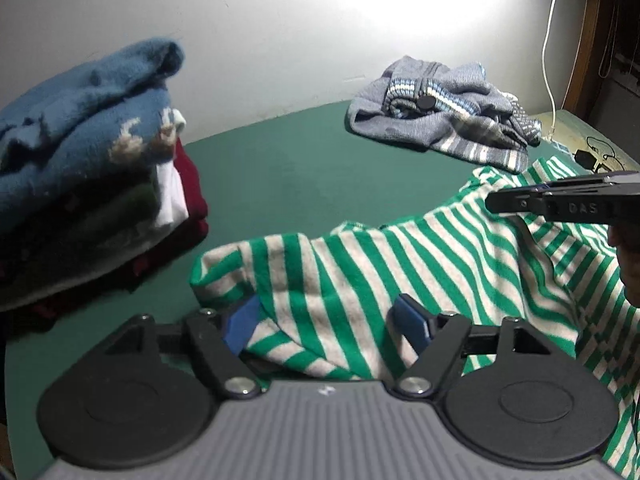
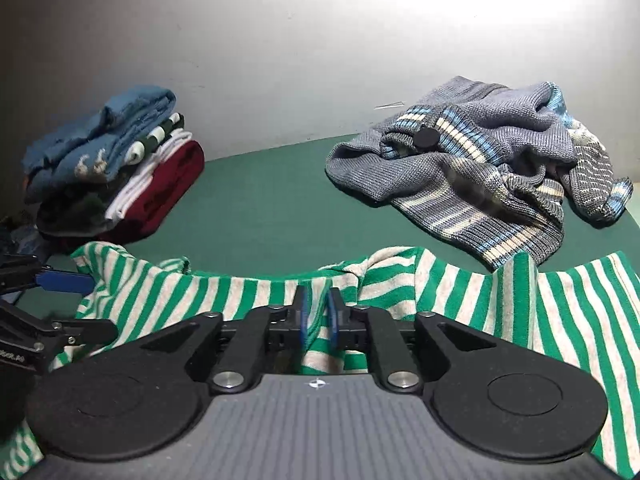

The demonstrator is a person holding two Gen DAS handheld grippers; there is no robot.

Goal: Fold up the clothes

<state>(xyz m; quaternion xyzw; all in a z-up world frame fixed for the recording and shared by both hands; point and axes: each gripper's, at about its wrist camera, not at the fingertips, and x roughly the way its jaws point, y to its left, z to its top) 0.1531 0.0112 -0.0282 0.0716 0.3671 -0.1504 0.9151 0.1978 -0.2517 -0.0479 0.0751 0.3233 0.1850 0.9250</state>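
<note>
- The striped shirt (image 2: 224, 300), green and pale, is seen spread in loose folds on the green table (image 2: 260, 208), nearest of all the clothes to both cameras.
- The right gripper (image 2: 318, 322) is seen drawn narrow on a bunch of the striped shirt near its far edge; cloth is pinched between the blue pads.
- The left gripper (image 1: 326, 326) is held wide, with a fold of the striped shirt lying between its pads (image 1: 412, 320) but not clamped. It is judged to be placed for taking or letting go of that fold; which of the two cannot be told.
- A folded stack (image 2: 116, 176) is noted beyond the striped shirt to the left, a blue knit on top, dark red lowest.
- A grey sweater (image 2: 480, 172) lies crumpled beyond the striped shirt to the right, its hem touching the shirt's edge.
- The stack is judged to hold finished pieces, the grey sweater to be waiting.
</note>
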